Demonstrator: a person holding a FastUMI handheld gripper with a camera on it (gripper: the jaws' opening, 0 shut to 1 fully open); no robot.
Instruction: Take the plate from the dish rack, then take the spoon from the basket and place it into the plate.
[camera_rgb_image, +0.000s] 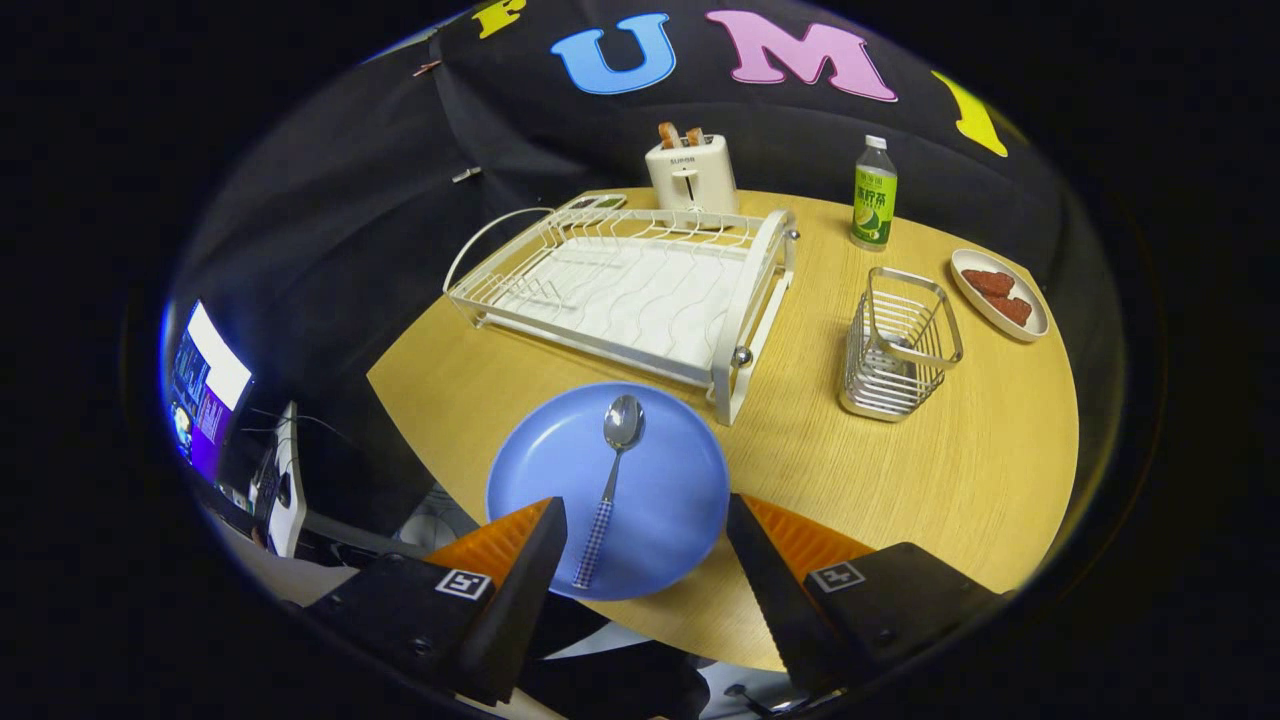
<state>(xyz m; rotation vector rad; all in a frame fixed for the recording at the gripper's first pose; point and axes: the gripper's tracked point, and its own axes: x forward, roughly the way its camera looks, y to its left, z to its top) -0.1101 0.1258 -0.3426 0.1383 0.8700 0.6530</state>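
Note:
A blue plate (660, 490) lies flat on the wooden table (900, 480), just ahead of my fingers and in front of the white dish rack (630, 285). A metal spoon (610, 480) with a checkered handle rests in the plate, bowl toward the rack and handle pointing back between my fingers. My gripper (645, 520) is open, above the plate's near edge, holding nothing. The wire basket (900, 345) stands to the right of the rack. The rack's wire bed holds no dishes.
A white toaster (692, 172) with bread stands behind the rack. A green-labelled bottle (874, 195) is at the back right. A small white dish (998, 293) with red pieces sits beyond the basket. The table's rounded edge runs close on the left, with a lit screen (205, 395) beyond.

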